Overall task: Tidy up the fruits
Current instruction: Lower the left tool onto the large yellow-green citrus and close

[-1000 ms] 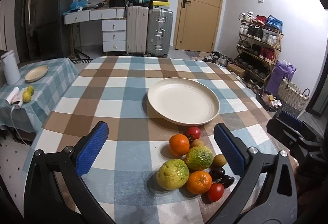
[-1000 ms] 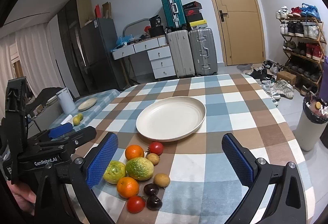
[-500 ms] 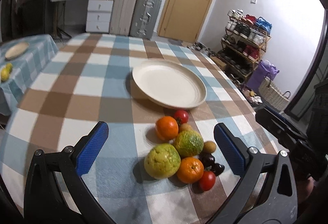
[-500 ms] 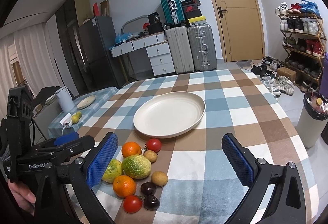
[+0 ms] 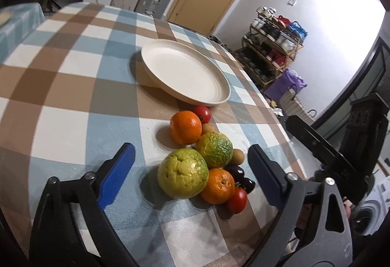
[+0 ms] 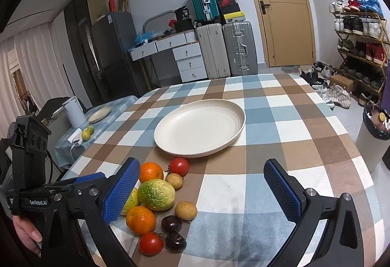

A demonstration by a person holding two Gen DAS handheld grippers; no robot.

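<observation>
1. Left gripper point(image 5: 191, 164) has dropped and pushed in toward the fruit pile since a second ago; pile now sits much larger in the left wrist view, room tilted. Right gripper point(image 6: 202, 186) barely shifted.
2. Both tools spread wide, nothing between the jaws on either side.
3. Fruit is clustered on the checked tablecloth point(image 5: 73, 86), on the near side of the empty cream plate point(image 5: 185, 76); nothing on the plate yet.
4. Key relation: yellow-green guava point(image 5: 182, 176) lies straight ahead of the left gripper, centred between its blue pads point(image 5: 115, 174), nearest fruit to it. Roundish, no real long axis.
5. From the right wrist view the pile sits off to the left, by the left pad; the guava point(image 6: 131, 198) is half hidden behind it. Left gripper looks nearer.
6. Guess: guava is the first pick, then carried forward to the plate.
7. Risk: orange point(image 5: 218, 185) and mottled green fruit point(image 5: 214, 149) touch the guava, may roll.
</observation>
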